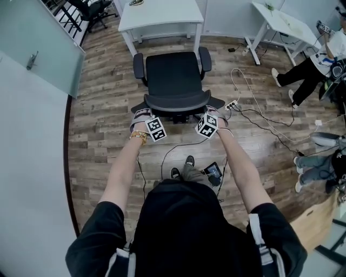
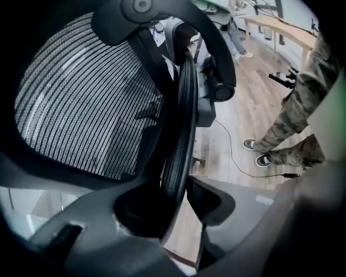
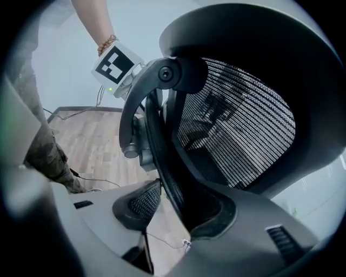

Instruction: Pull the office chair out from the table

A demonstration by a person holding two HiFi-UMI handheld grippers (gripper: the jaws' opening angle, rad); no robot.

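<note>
The office chair stands on the wood floor, just near of the white bench. It is probably heavy but should roll freely. Its stiff backrest rim is the hold. My left gripper and right gripper have their jaws clenched on the rim, arms outstretched and angled down.

The left tongs and right tongs sit at the office chair back, near the table.
</note>
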